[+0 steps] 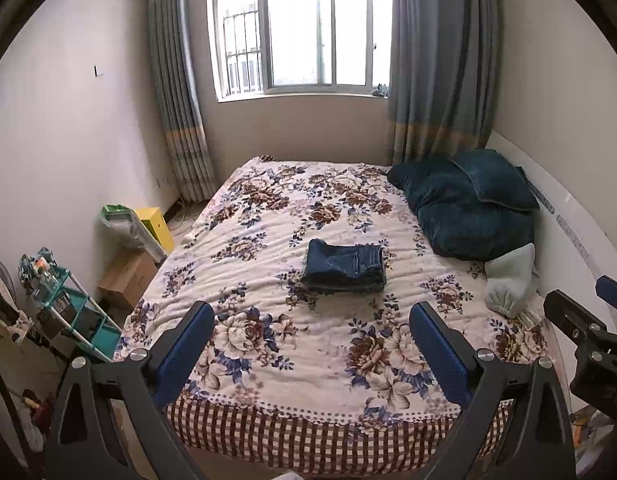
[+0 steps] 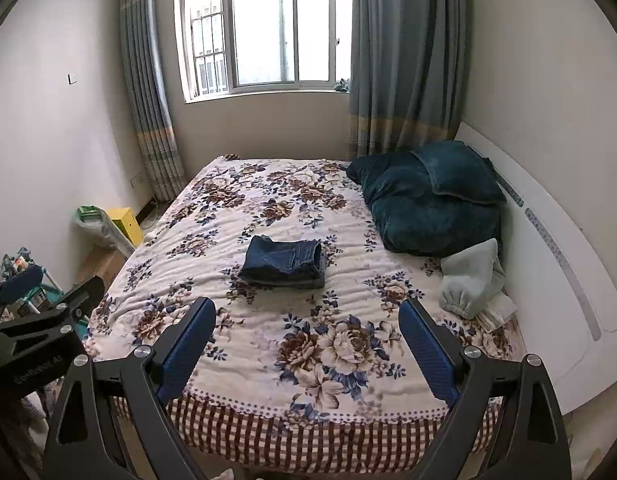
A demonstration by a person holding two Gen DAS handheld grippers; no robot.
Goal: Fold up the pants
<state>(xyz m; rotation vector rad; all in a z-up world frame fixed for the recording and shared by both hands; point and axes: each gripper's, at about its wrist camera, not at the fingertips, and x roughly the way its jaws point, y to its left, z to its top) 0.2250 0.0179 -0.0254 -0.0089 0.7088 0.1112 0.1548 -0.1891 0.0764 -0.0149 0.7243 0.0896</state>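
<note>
Folded jeans [image 1: 344, 266] lay mid-bed on the floral bedspread [image 1: 268, 344]. Left gripper [image 1: 312, 336] and right gripper [image 2: 308, 332] both hung released, empty, near the foot. Teal shelf rack [image 1: 78, 312] held bottles and clutter.

Dark blue denim pants [image 1: 344, 266] on a cream bedspread [image 1: 268, 216] of brown-and-blue flowers, red-checked hem; teal velvet pillows [image 1: 468, 204]; grey-blue striped curtains [image 1: 440, 60]; blue-padded black jaws.

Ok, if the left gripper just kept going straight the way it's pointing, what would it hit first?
Probably the floral bedspread: the left gripper, jaws open, points down over the bed's near end. The folded jeans lie farther along that line, though depth is hard to judge.
</note>
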